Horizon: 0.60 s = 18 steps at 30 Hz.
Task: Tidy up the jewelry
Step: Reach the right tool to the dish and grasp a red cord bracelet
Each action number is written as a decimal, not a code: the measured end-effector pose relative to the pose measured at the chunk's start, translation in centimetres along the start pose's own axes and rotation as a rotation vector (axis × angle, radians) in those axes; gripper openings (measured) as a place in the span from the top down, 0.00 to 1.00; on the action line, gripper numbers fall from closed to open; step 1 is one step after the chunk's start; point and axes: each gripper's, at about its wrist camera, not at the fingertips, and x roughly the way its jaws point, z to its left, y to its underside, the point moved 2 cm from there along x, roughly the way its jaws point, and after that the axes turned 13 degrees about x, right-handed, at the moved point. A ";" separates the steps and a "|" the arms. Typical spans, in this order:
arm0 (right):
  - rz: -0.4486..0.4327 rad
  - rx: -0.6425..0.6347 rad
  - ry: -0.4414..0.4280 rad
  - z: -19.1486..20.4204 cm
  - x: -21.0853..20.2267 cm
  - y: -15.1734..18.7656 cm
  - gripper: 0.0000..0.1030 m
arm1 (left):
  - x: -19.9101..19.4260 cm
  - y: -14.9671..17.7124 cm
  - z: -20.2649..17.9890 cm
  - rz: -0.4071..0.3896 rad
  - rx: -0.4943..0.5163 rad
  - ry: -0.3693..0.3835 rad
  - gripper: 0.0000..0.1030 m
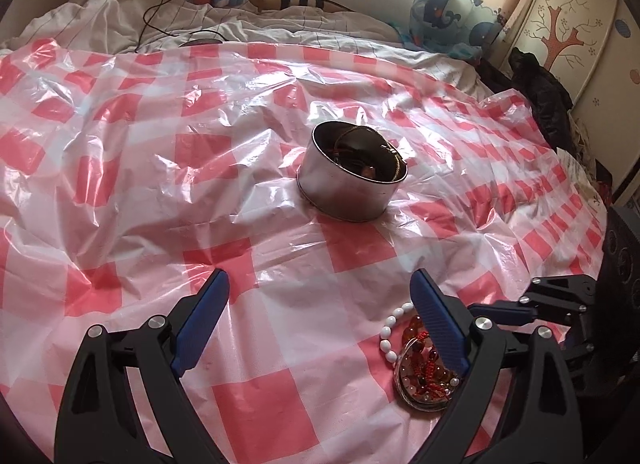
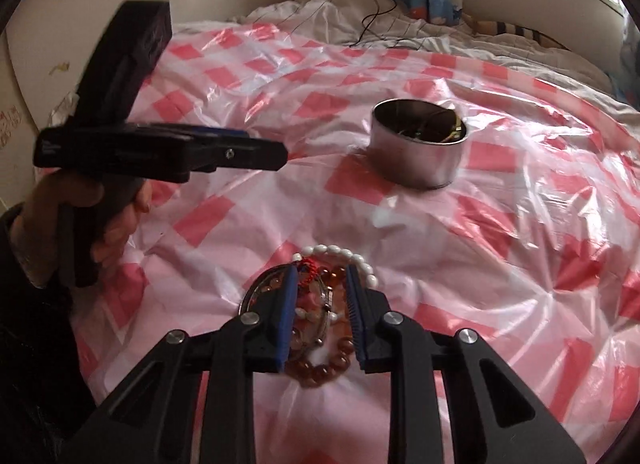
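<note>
While left tongs (image 2: pixel 280 152) gape — hand (image 2: pixel 116 220) shows rightward.

The left wrist camera looks forward and down along the left gripper (image 1: pixel 320 296), near the red-checked plastic sheet (image 1: pixel 120 192), with the steel tin (image 1: pixel 352 184) well ahead of its fingertips. The right wrist camera tilts down likewise, closer over the bead pile (image 2: pixel 320 328) between its own fingers. Both views share the tin, the sheet, the beads and the curtained window wall beyond.
</note>
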 end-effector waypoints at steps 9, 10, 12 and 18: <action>0.009 -0.068 0.009 1.0 2.1 0.1 0.86 | -0.2 -0.2 -0.1 0.000 0.012 -0.010 0.15; 0.004 -0.074 0.011 1.1 2.0 0.2 0.91 | -0.1 -0.1 -0.1 0.003 0.014 -0.014 0.15; -0.010 -0.080 0.014 1.1 1.7 0.2 0.95 | 0.0 -0.1 -0.1 0.008 0.014 -0.018 0.15; -0.106 0.041 -0.061 -0.7 -1.1 -1.3 0.96 | 0.1 0.1 -0.2 0.021 0.030 0.009 0.15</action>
